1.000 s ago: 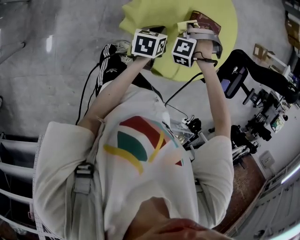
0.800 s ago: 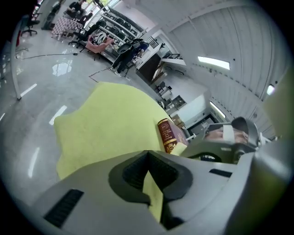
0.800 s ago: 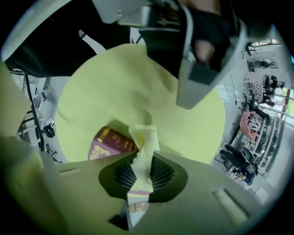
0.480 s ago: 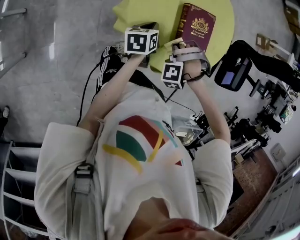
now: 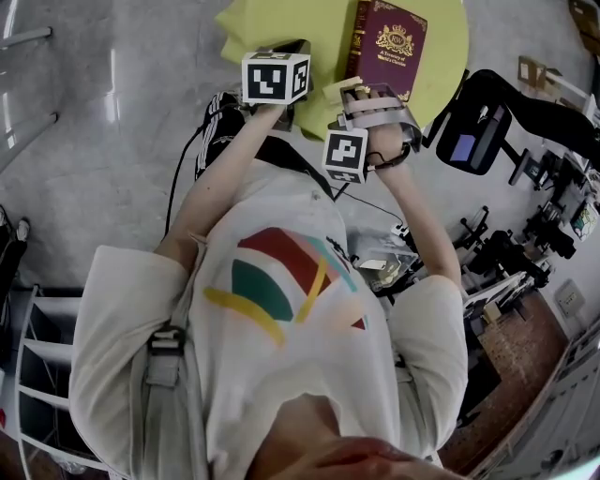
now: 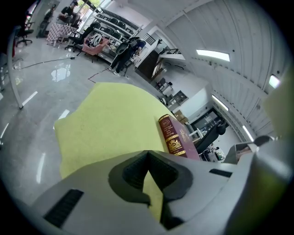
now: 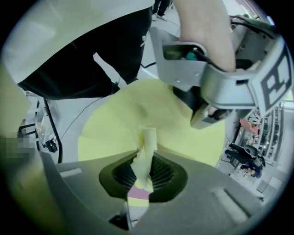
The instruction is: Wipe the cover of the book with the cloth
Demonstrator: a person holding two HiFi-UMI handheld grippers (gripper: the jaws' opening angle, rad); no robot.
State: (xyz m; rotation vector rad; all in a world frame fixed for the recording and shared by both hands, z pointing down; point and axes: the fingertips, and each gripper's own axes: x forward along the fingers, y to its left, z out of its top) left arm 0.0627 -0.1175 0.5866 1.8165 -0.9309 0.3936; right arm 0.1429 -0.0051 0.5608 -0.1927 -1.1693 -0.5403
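A maroon book with gold print lies flat on the round table's yellow cover. My right gripper hangs over the table's near edge, just short of the book's near end. It is shut on a pale yellow cloth with a pink stripe, which sticks out past the pads. My left gripper is over the near left part of the table, its jaws shut with nothing seen between them. From the left gripper view the book lies ahead and to the right on the yellow cover.
A black office chair stands right of the table. Camera stands and gear crowd the floor on the right. White shelving is at the lower left. Cables trail over the grey floor by my feet.
My right gripper has drawn back from over the book toward me with the cloth, and the book's cover now shows whole. The left gripper has kept still.
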